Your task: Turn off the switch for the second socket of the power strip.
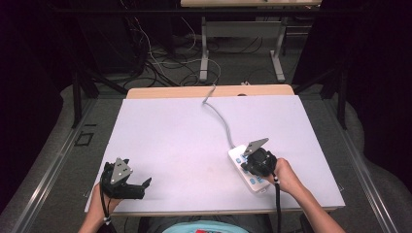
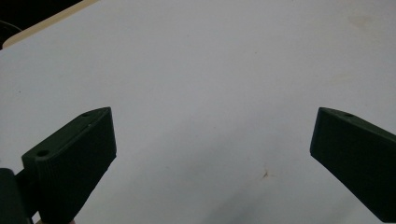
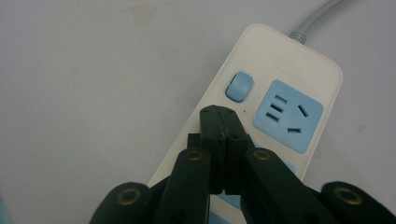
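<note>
A white power strip (image 1: 244, 171) (image 3: 261, 98) with light-blue sockets lies on the right of the white table top, and its grey cable (image 1: 221, 120) runs to the far edge. My right gripper (image 1: 248, 163) (image 3: 220, 114) hovers over the strip with its jaws pressed together and nothing between them. Its tips sit just short of the strip's blue switch (image 3: 239, 86), beside a blue socket (image 3: 288, 116). My left gripper (image 1: 141, 187) (image 2: 212, 135) rests at the near left of the table, jaws wide apart over bare surface.
The white table top (image 1: 184, 141) is bordered by a wooden strip (image 1: 165, 92) at its far edge. Beyond it the floor holds tangled cables (image 1: 160, 60) and the legs of another table (image 1: 204, 53). Dark curtains stand on both sides.
</note>
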